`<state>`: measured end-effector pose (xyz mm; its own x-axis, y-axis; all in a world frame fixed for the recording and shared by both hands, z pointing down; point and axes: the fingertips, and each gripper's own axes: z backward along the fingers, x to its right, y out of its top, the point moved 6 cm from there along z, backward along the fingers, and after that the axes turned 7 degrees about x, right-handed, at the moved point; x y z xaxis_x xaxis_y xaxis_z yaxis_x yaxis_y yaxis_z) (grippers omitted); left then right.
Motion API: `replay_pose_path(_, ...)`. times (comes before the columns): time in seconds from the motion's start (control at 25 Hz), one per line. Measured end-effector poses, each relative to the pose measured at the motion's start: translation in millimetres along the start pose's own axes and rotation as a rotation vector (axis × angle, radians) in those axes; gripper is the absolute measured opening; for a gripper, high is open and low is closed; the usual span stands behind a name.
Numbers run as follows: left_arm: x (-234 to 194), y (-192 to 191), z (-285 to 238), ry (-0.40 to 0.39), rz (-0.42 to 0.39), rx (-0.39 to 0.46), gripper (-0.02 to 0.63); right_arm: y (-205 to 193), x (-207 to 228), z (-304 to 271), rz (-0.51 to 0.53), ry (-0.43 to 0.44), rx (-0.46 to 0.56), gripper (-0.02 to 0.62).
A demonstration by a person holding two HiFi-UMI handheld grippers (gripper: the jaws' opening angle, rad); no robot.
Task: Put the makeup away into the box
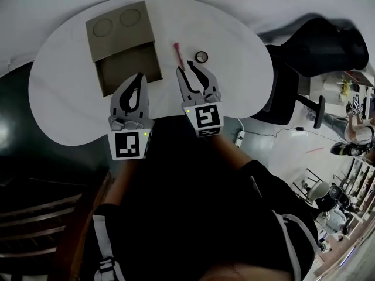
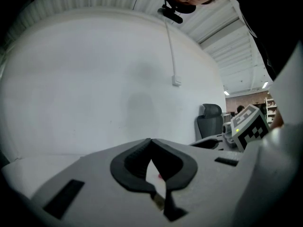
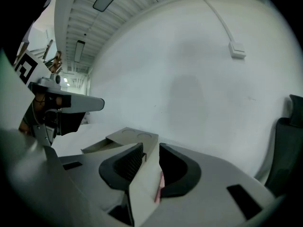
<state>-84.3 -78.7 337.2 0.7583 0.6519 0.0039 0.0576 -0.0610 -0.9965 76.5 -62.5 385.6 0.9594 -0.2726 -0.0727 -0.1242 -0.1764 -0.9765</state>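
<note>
Right tongs (image 1: pixel 188 68): released, jaws partway apart, nothing between the pads. The gap showed only bare tabletop (image 1: pixel 64 98) and a sliver of pink.
Left tongs (image 1: pixel 139 76): clenched tip to tip, empty.
Makeup: a pink stick (image 1: pixel 177 54) and a small round pot (image 1: pixel 201 56) lay loose on the tabletop, side by side and apart. Both were outside the box.
Box (image 1: pixel 120 31): brown, lid slid back, open tray end turned toward the person. I saw nothing in the tray. It sat left of the stick, with the left tongs over the tabletop just short of the open end.
Stick axis: it ran away from the person with a slight slant, roughly in line with the way the right tongs pointed.
Stick vs right tongs: its near end lay just ahead of the tip of their left-hand jaw, so it was off-centre to the left of the gap. The pot was just ahead of the other jaw.
Nearer hand: the right was nearer to both items. The left was nearer the box.
Step, my read: approach to the first pick, nothing stowed yet.
Next move, my read: nudge the right tongs left and forward to straddle the stick near its close end, then close across its width.
Risk, my read: a thin round stick could roll or skid off one pad.
</note>
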Motion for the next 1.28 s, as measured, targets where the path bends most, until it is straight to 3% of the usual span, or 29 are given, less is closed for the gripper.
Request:
replay_pose_path(0.36,-6,-20,-5,0.033,0.034,-0.066,0.008,-24,6,-22,-0.017,0.027,-0.115,0.126)
replay_pose_path(1.12,-9,-86,-34,0.021,0.09,-0.214,0.008,-105,14,-70,-0.045,0.036,-0.364,0.126)
replay_pose_path(1.28,-4,-90,-37,0.016,0.088,-0.21,0.008,-115,16,-75,-0.063,0.015,-0.418,0.12)
